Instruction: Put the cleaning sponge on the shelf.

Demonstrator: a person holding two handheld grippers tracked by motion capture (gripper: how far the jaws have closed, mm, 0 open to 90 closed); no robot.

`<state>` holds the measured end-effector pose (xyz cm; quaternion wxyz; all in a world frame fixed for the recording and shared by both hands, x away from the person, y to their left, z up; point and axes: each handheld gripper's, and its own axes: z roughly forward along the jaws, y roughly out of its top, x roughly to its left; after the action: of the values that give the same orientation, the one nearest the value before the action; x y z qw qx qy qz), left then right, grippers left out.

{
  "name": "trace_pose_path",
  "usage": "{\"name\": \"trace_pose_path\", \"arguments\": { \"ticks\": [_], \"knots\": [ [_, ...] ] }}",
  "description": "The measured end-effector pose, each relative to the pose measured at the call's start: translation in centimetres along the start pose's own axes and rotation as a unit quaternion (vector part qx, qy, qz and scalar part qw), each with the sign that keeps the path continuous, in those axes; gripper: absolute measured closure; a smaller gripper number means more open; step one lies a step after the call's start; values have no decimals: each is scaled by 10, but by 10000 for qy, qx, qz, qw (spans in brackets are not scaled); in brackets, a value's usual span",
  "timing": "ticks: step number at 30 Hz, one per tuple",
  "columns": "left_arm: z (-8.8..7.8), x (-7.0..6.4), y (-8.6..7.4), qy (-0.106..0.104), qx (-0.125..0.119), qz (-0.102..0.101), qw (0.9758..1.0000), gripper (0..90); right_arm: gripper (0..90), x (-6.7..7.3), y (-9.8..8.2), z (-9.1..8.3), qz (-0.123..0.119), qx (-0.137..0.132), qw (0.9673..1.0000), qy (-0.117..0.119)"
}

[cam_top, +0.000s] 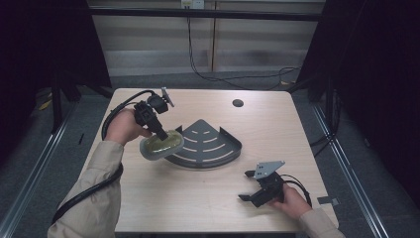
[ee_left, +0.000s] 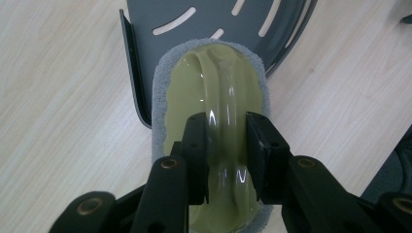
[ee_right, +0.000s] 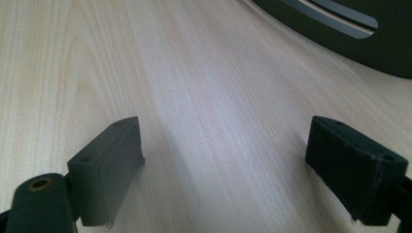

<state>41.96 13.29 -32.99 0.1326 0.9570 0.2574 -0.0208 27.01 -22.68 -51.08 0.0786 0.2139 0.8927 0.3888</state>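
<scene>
I have the scrubbing pad (cam_top: 161, 144) pinched by its clear arched handle (ee_left: 224, 111) in my left hand-held gripper (cam_top: 163, 135), the two jaws closed on either side of the arch so the grey abrasive face points down and the pad cannot twist. It hangs at the left corner of the dark slotted corner shelf (cam_top: 210, 146), which lies flat on the tabletop (cam_top: 198, 198) with its curved edge toward me and its two low walls meeting at the far point. In the left gripper view the far end of the pad overlaps the shelf's left wall (ee_left: 133, 73) and the slotted floor beyond it; whether it touches or hovers just above I cannot tell. I judge that I am holding it by the handle rather than the foam because that keeps the jaws clear of the metal and lets the whole grey face meet the shelf if I wipe it or set the pad inside. My right hand-held gripper (cam_top: 255, 193) rests low over the near right part of the tabletop, well apart from the shelf, its jaws spread wide with nothing between them; in its own view bare wood shows between the pads (ee_right: 109, 160) and the shelf's curved edge (ee_right: 340, 29) lies far off. It seems parked there to stay out of the way, yet near enough to steady the shelf should it slide.
</scene>
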Motion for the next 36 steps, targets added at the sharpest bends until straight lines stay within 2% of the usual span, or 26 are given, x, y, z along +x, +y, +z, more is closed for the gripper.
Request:
{"name": "trace_pose_path", "arguments": {
  "ticks": [5, 18, 36],
  "knots": [
    [1, 0, 6, 62, -75, -39, 9999, 711, 126, 0, 0, 0, -2, 4, 10000, -10],
    [6, 2, 16, 92, -92, -74, 9999, 711, 126, 0, 0, 0, 0, -3, 10000, 3],
    [22, 7, 26, 146, -167, -146, 9996, 711, 126, 0, 0, 0, 1, 0, 10000, -4]
  ]
}}
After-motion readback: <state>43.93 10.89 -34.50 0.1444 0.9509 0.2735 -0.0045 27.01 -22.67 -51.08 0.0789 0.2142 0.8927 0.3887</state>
